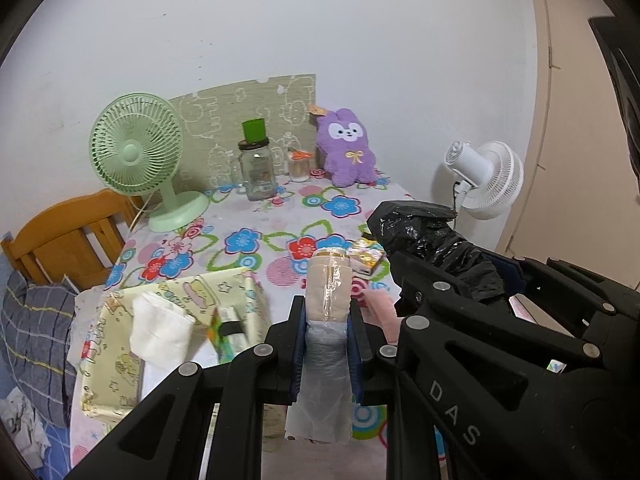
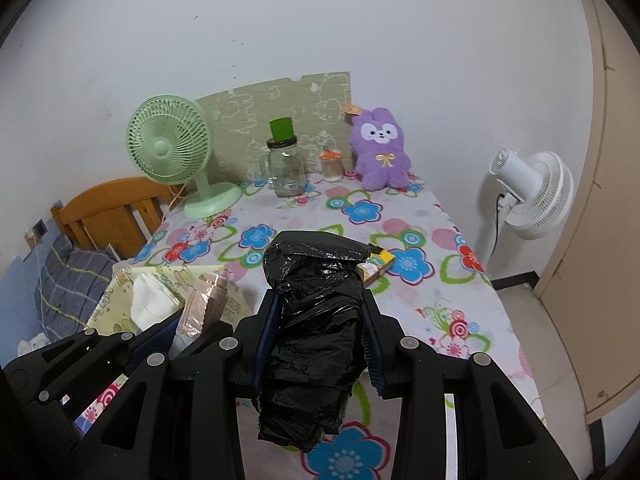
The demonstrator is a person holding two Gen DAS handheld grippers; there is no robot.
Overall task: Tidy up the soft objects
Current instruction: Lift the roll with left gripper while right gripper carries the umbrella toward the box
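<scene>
My left gripper point(image 1: 328, 320) is shut on a beige roll in clear plastic wrap point(image 1: 328, 292), held upright above the flowered table. It shows at lower left in the right wrist view point(image 2: 208, 300). My right gripper point(image 2: 320, 316) is shut on a crumpled roll of black plastic bags point(image 2: 316, 312), held above the table; in the left wrist view the black roll point(image 1: 432, 240) sits to the right. A pale yellow fabric box point(image 1: 224, 292) with white folded cloth point(image 1: 160, 328) inside stands at the table's near left. A purple plush rabbit point(image 2: 380, 152) sits against the far wall.
A green desk fan point(image 2: 176, 152), a glass jar with a green cup on top point(image 2: 286, 164) and a small orange-lidded container point(image 2: 331, 166) stand along the back. A small yellow packet point(image 2: 378, 264) lies mid-table. A white floor fan point(image 2: 536, 196) stands right; a wooden chair point(image 2: 108, 216) left.
</scene>
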